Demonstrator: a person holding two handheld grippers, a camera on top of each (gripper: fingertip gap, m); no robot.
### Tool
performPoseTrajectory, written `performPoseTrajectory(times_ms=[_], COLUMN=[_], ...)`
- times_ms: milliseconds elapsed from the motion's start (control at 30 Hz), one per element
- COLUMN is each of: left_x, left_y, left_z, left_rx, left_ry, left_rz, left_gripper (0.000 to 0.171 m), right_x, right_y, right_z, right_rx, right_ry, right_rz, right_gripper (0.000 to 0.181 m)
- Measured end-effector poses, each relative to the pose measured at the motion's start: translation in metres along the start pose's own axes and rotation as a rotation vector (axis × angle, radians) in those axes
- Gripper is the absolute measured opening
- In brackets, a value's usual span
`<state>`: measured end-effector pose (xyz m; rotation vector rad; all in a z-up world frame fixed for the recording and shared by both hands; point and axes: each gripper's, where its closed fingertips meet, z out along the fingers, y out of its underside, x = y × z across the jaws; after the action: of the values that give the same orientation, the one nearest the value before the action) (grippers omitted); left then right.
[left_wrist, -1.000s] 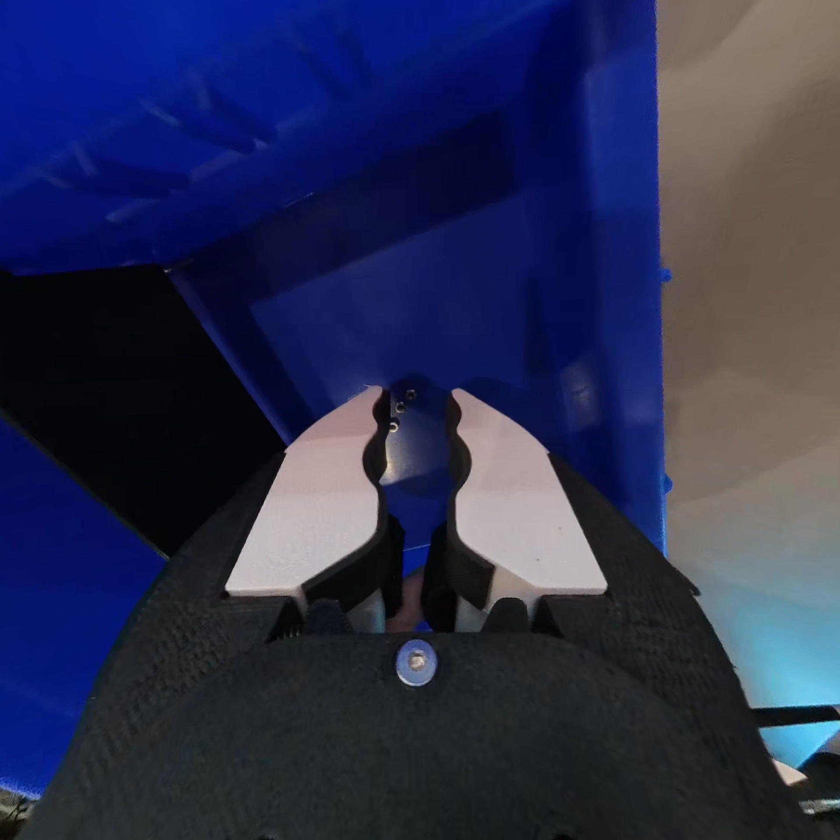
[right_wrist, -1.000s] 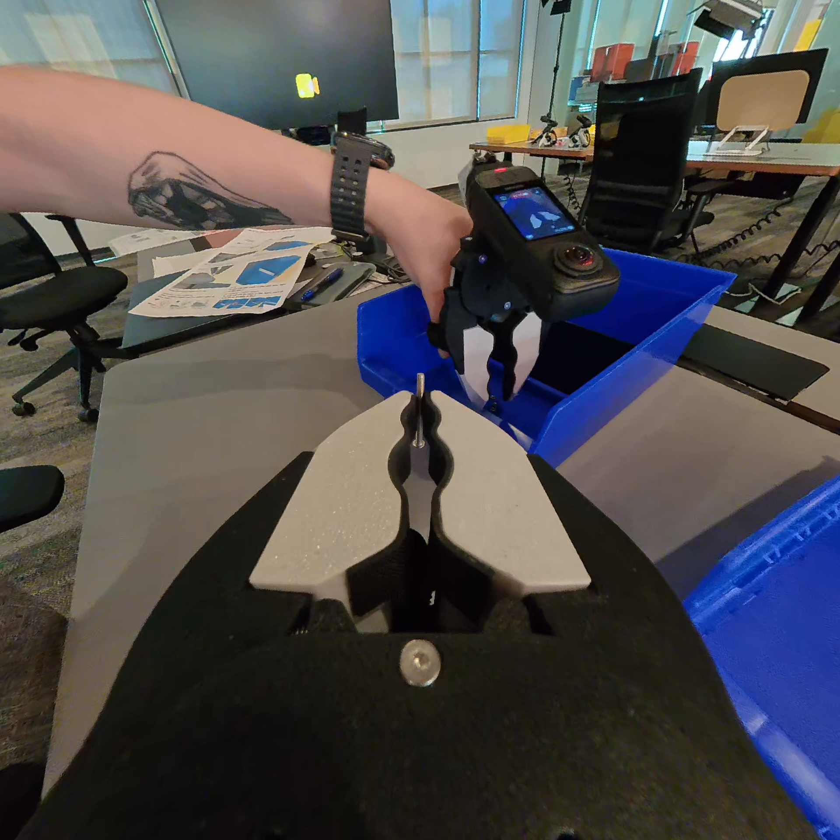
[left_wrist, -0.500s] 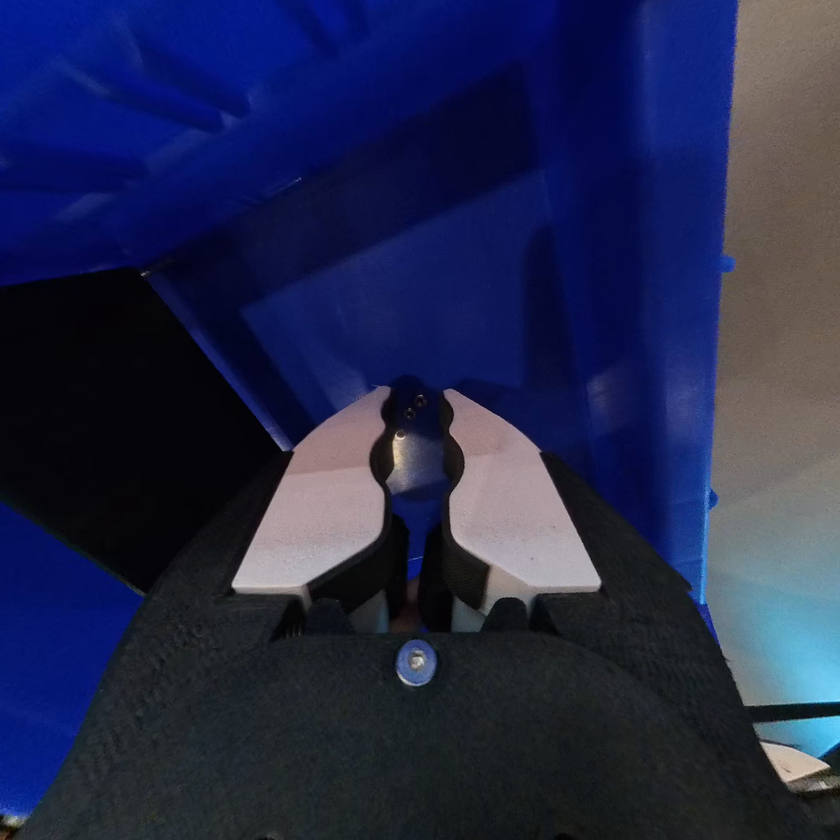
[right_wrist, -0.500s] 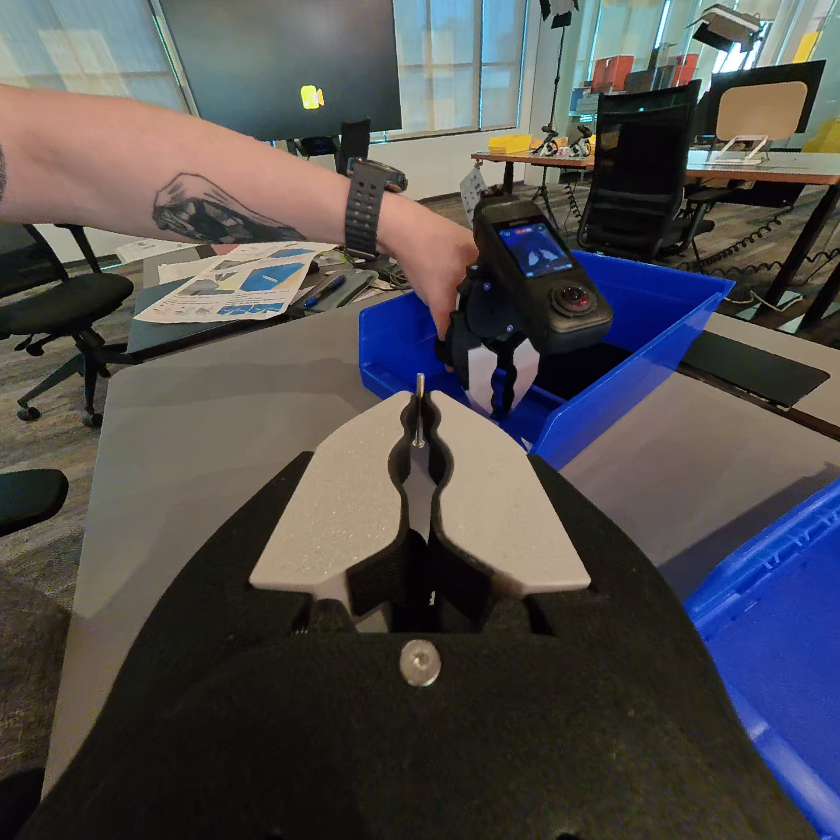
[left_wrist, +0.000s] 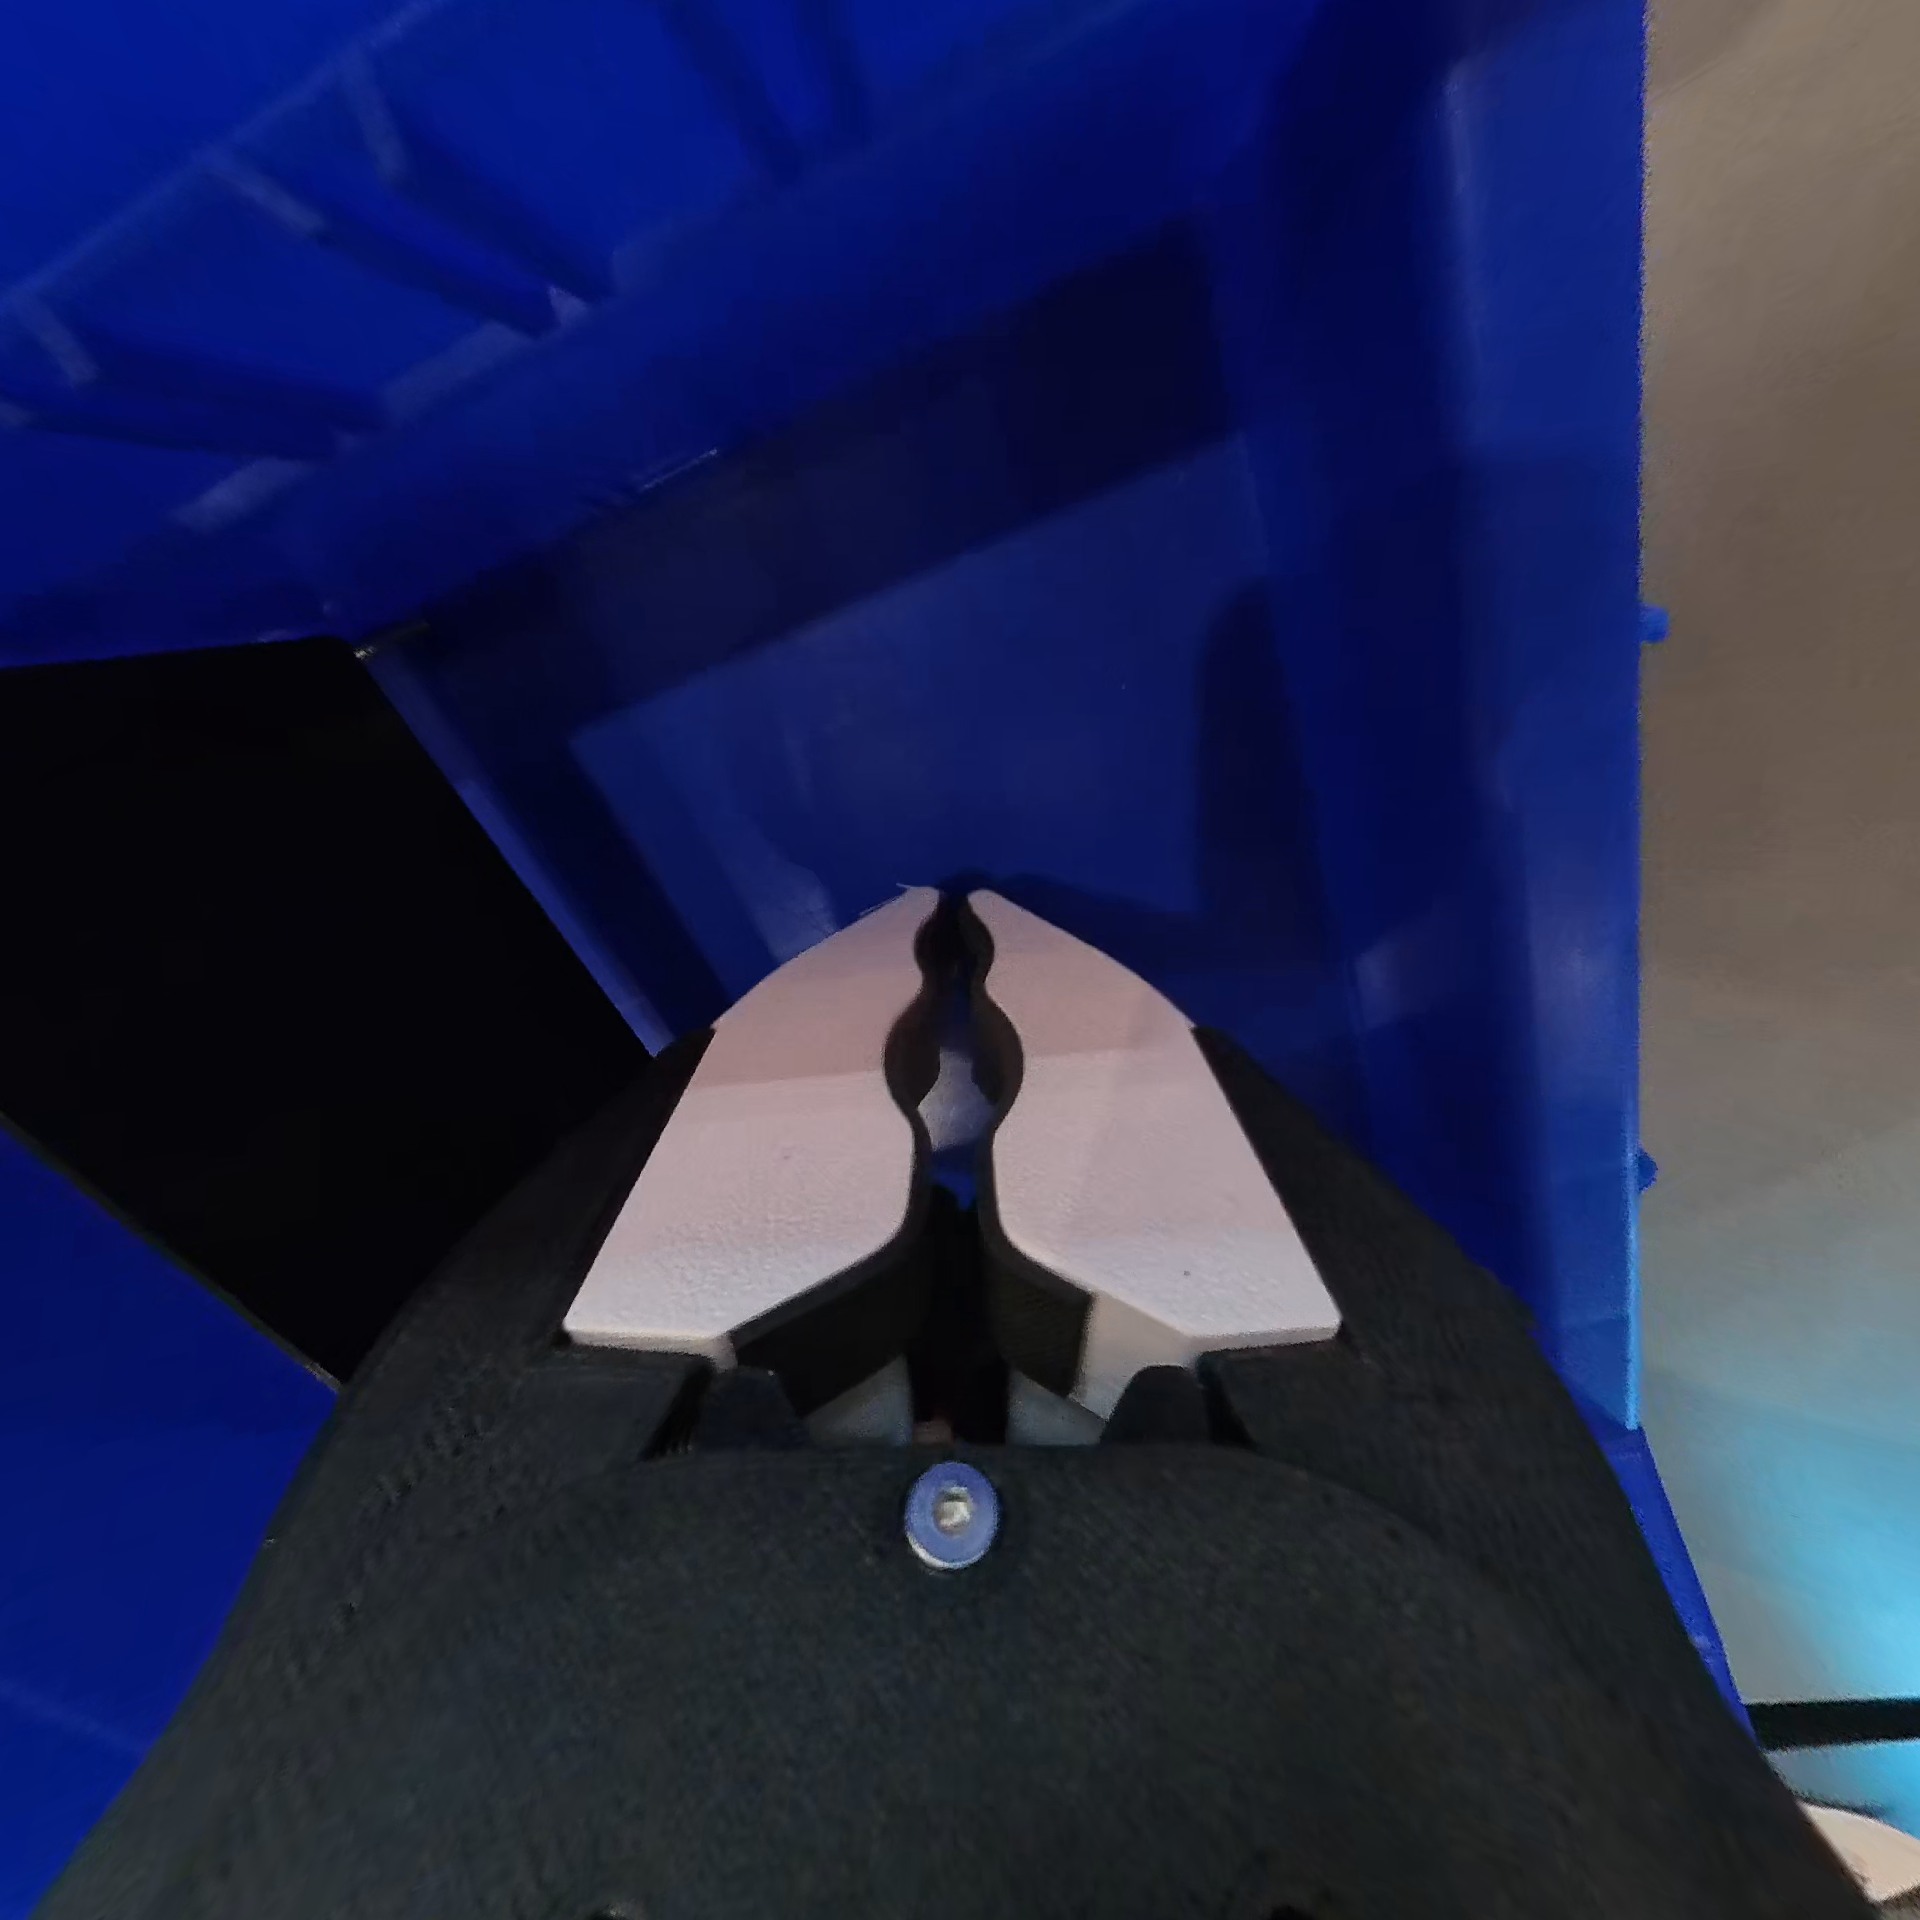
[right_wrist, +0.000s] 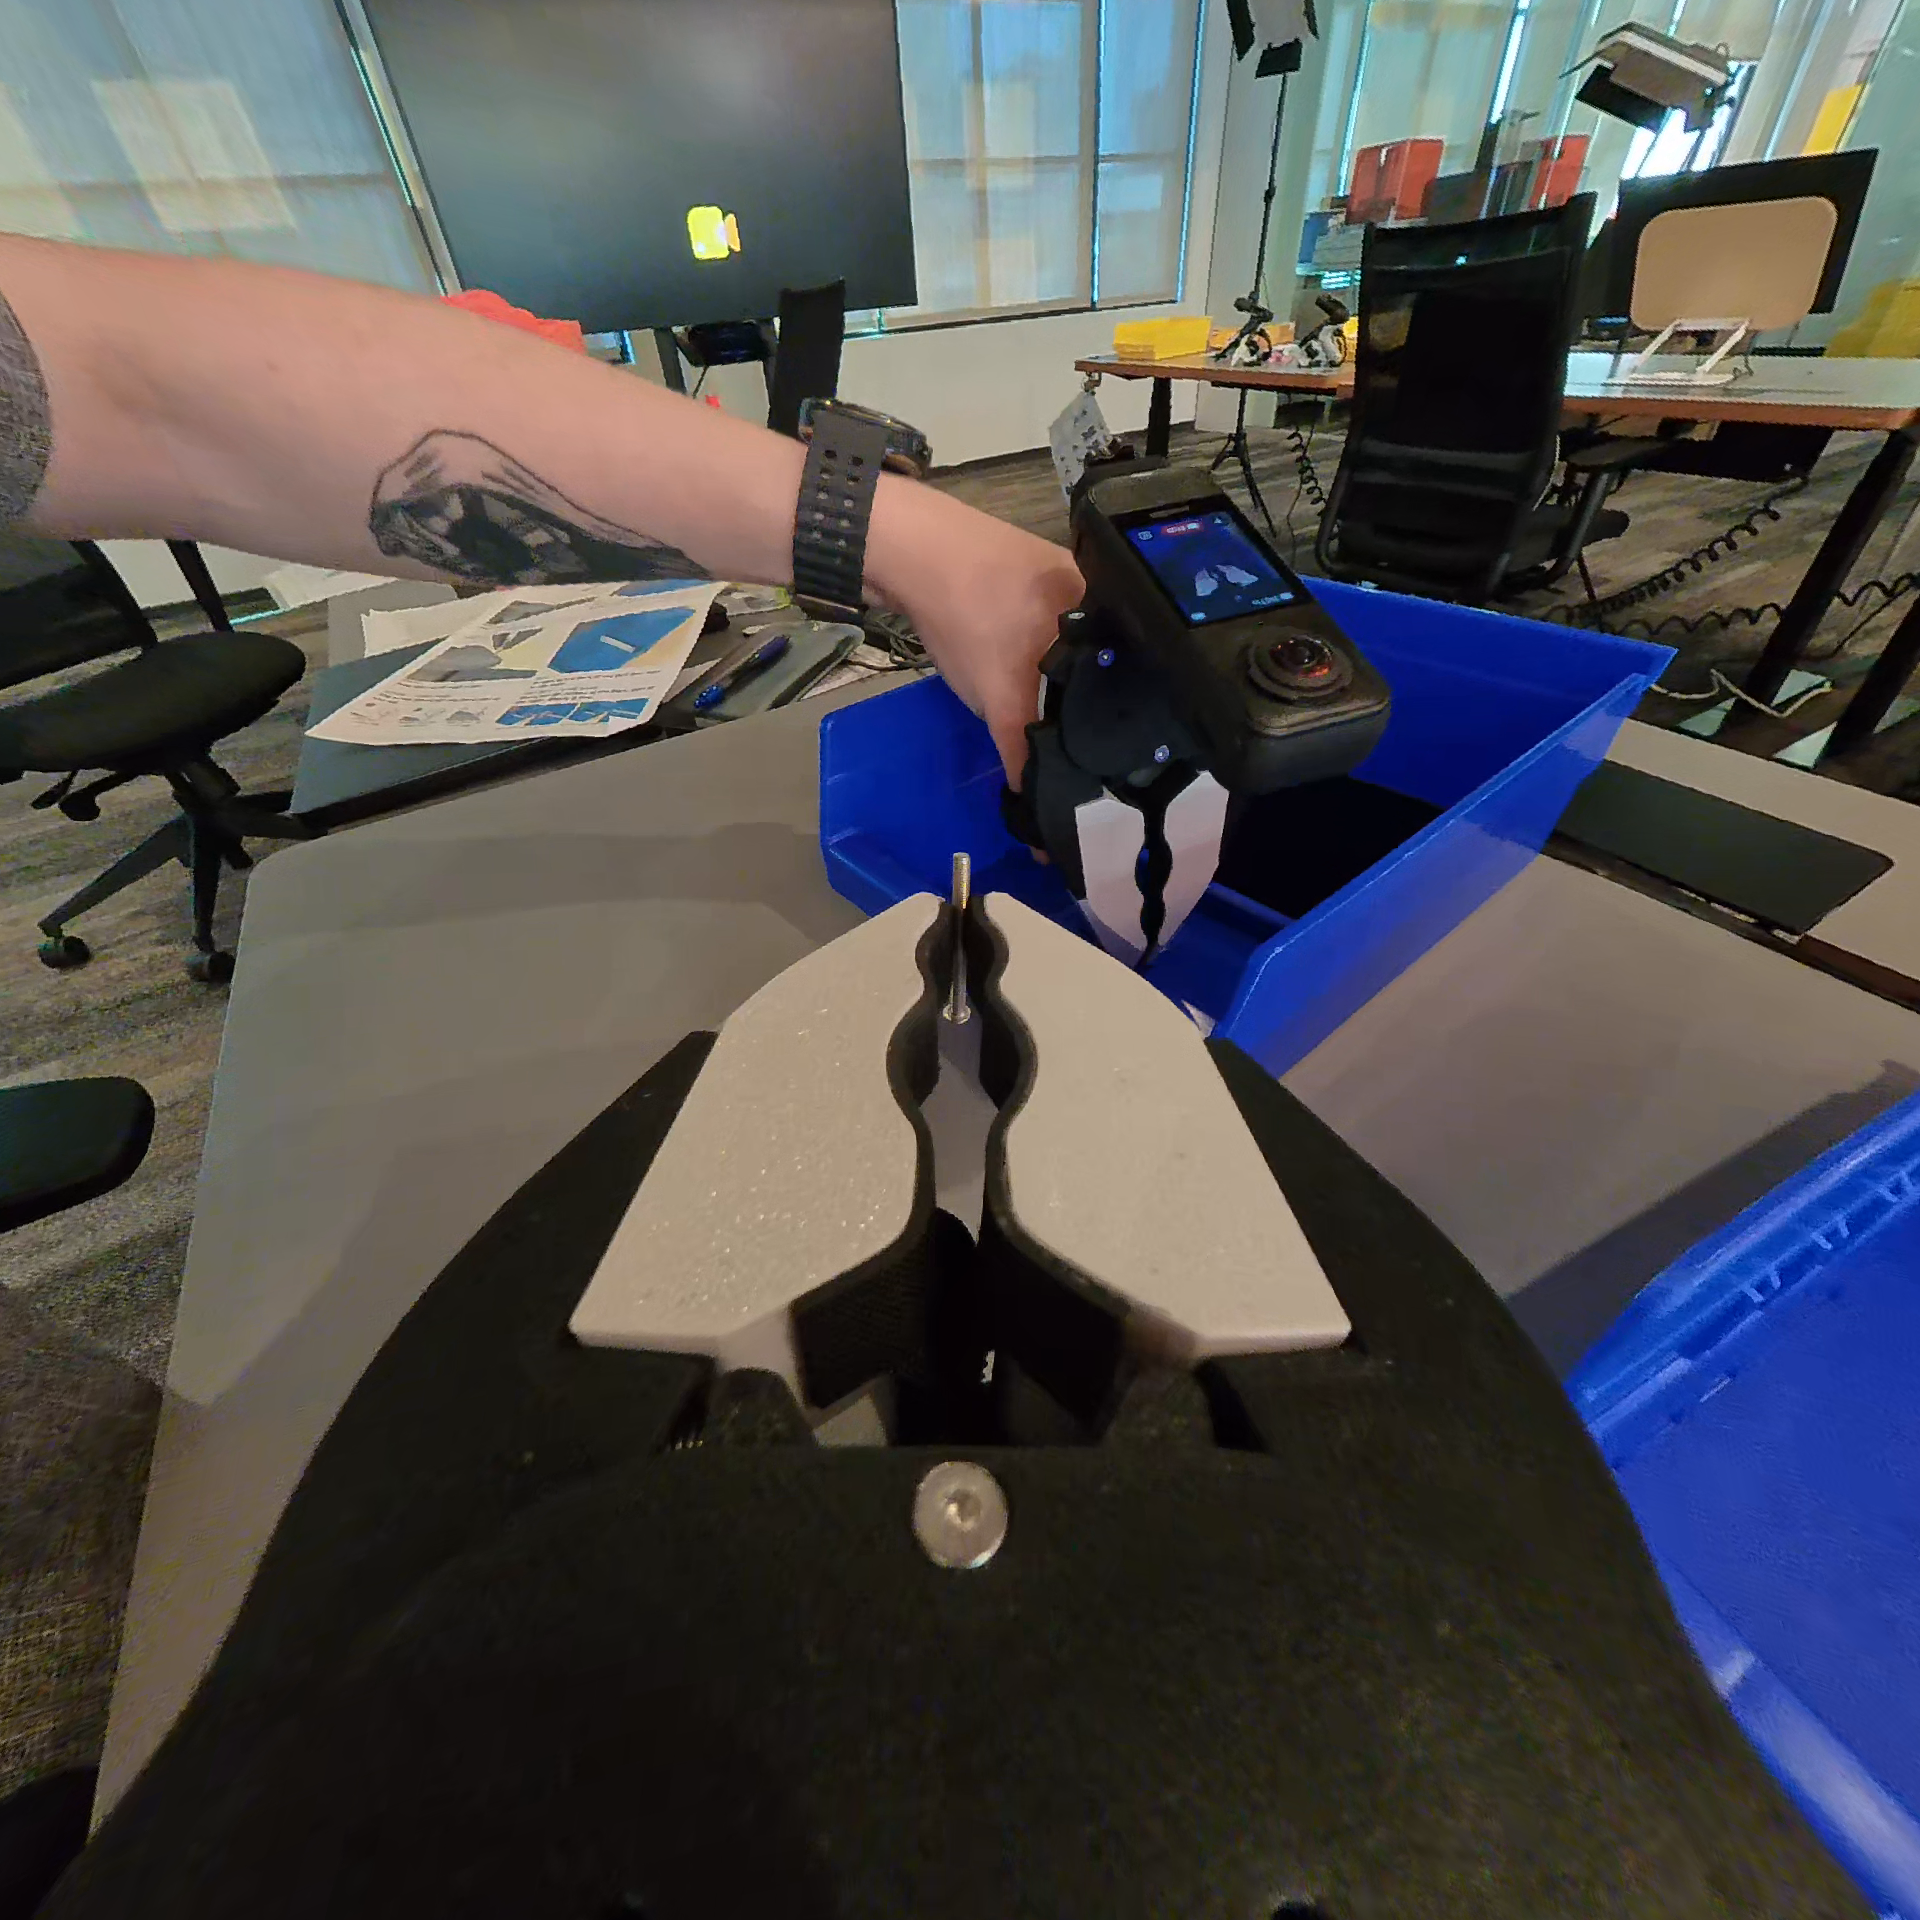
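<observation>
My left gripper (left_wrist: 954, 906) is shut, its tips down in the near corner of a blue bin (left_wrist: 1455, 727). Nothing shows between its fingers (left_wrist: 790, 1153). A black sheet (left_wrist: 208, 935) lies on the bin floor to its left. In the right wrist view the left gripper (right_wrist: 1148, 951), held by a bare hand with a watch, points down into the same bin (right_wrist: 1455, 831). My right gripper (right_wrist: 958, 906) is shut on a thin metal pin (right_wrist: 960, 883) that stands upright between its tips. It hovers above the grey table (right_wrist: 520, 987), just short of the bin's near corner.
A second blue bin (right_wrist: 1766, 1403) sits at the lower right. Papers (right_wrist: 540, 665) and a pen (right_wrist: 743, 670) lie on a dark desk behind the table. Office chairs (right_wrist: 114, 707) stand at the left. A black strip (right_wrist: 1714, 852) lies right of the bin. About 20 cm separates my left fingertips from my right.
My left gripper's jaws have closed over the spot where small dark parts lay between its tips. The hand and left gripper have shifted slightly right. My right gripper holds still with the pin.
</observation>
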<state>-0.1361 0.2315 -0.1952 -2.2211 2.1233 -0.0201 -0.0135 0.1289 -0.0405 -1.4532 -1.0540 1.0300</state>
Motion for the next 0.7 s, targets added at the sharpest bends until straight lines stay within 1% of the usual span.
performPoseTrajectory(times_ms=[200,333,700], left_x=[0.001,0.004,0.002], left_y=[0.001,0.002,-0.012], left_z=[-0.001,-0.003,-0.029], left_rx=[0.015,0.054,0.182], left_ry=[0.019,0.049,0.056], left_rz=[-0.012,-0.052,-0.116], left_gripper=[0.001,0.001,0.001], right_x=[0.000,0.001,-0.001], right_y=[-0.002,-0.003,-0.002], right_z=[-0.001,-0.003,-0.001], right_rx=[0.004,0.008,0.001], right_ry=[0.006,0.010,0.005], right_rz=[-0.007,-0.009,-0.009], right_gripper=[0.002,0.002,0.002])
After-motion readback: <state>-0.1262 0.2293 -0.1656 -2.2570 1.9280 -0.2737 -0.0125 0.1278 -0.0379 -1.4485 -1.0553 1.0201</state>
